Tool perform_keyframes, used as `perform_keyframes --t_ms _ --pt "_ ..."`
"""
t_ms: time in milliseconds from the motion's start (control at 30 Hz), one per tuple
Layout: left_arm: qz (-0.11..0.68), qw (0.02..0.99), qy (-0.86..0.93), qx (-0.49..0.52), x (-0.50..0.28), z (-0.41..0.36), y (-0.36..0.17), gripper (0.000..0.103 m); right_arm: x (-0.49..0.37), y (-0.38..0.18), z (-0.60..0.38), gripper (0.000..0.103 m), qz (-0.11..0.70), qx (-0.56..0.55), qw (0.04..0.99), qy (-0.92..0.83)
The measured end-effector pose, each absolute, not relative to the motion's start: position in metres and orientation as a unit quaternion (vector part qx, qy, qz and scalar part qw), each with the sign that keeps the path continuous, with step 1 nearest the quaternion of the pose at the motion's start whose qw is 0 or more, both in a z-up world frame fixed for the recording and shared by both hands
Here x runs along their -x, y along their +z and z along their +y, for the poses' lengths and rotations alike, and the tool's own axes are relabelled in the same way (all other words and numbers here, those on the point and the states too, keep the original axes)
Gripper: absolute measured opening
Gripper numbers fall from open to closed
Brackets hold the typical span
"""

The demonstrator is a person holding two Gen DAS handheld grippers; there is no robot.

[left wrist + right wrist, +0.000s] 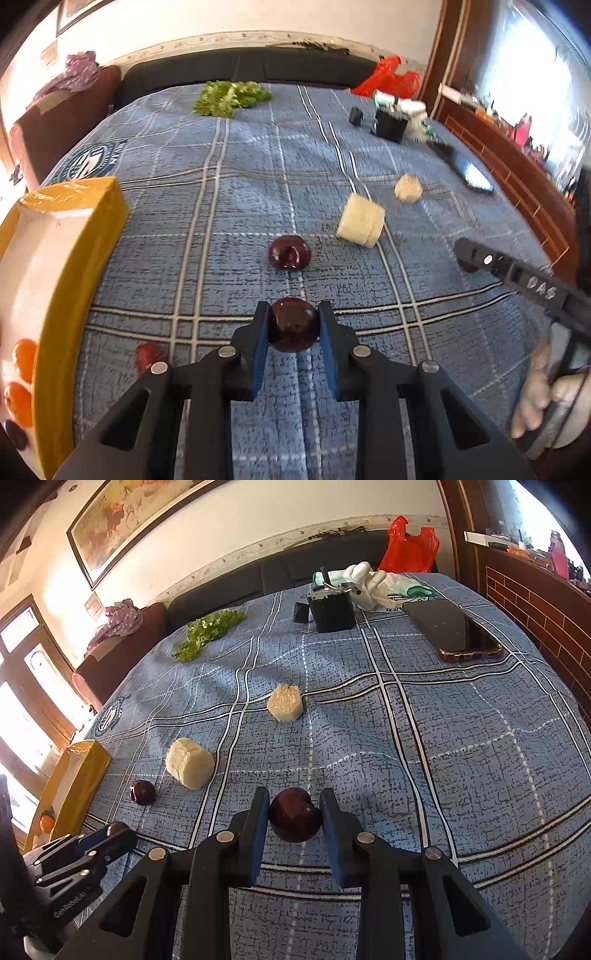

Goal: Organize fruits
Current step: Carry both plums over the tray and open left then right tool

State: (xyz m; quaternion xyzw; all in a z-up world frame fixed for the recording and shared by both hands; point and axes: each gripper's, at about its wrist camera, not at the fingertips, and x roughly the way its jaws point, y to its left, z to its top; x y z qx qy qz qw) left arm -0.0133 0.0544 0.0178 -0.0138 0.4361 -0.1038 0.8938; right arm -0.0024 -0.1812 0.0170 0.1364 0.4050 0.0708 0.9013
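My left gripper (pixel 293 325) is shut on a dark red plum (pixel 293 326) just above the blue plaid cloth. A second plum (pixel 289 253) lies ahead of it, and a red fruit (pixel 147 356) lies to its left. The yellow box (pixel 88 236) with oranges (pixel 22 384) stands at the left. My right gripper (pixel 295 812) has its fingers around another dark plum (pixel 294 815); the right finger shows a small gap. The left gripper (pixel 107 840) shows at lower left of the right wrist view, with a loose plum (pixel 142 792) beyond it.
Two pale peeled fruit chunks (pixel 189 762) (pixel 285 703) lie mid-cloth. A phone (pixel 456 633), a black box (pixel 332 611), white gloves (pixel 369 581), a red bag (pixel 408 548) and green leaves (pixel 207 631) lie at the far side. A dark sofa backs the bed.
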Motion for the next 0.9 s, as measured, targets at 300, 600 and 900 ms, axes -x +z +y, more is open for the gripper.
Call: perform_keyframes --t_ms 300,600,900 --pt "0.391 0.914 -0.061 0.091 0.059 0.133 0.070 0.025 0.016 0.029 -0.163 0.030 0.373 -0.110 0.917 0.088" --pt "0.368 0.918 0.070 0.132 0.111 0.264 0.085 0.025 0.035 0.056 -0.094 0.031 0.381 -0.110 0.903 0.166" --pt "0.397 0.895 0.128 0.160 0.128 0.336 0.053 0.026 0.045 0.074 0.051 0.031 0.408 -0.055 0.863 0.292"
